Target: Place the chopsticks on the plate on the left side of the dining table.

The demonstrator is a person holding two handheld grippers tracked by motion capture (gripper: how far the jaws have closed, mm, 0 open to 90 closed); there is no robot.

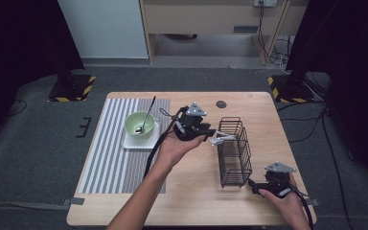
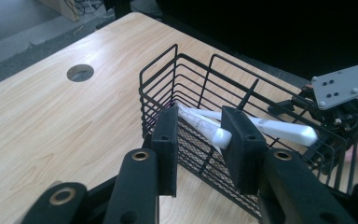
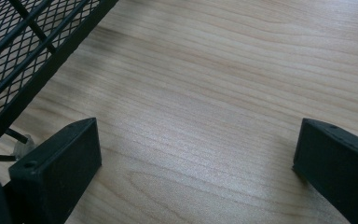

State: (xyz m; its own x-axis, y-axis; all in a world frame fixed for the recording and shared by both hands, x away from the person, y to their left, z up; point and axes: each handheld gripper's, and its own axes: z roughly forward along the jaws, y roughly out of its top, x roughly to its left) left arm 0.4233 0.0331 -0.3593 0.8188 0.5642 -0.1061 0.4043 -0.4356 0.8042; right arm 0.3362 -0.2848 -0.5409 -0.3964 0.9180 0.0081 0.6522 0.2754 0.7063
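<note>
Spoon handles (image 2: 223,133), seemingly between left claw (image 2: 200,137)

A bowl (image 1: 139,124) sits on a plate (image 1: 130,141), left of the wire basket (image 1: 234,151).

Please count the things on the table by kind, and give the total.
Wire basket: 1
White utensils at the basket: 2
Green bowl: 1
Spoon in the bowl: 1
White square plate under the bowl: 1
Striped mat: 1
Total: 7
</note>
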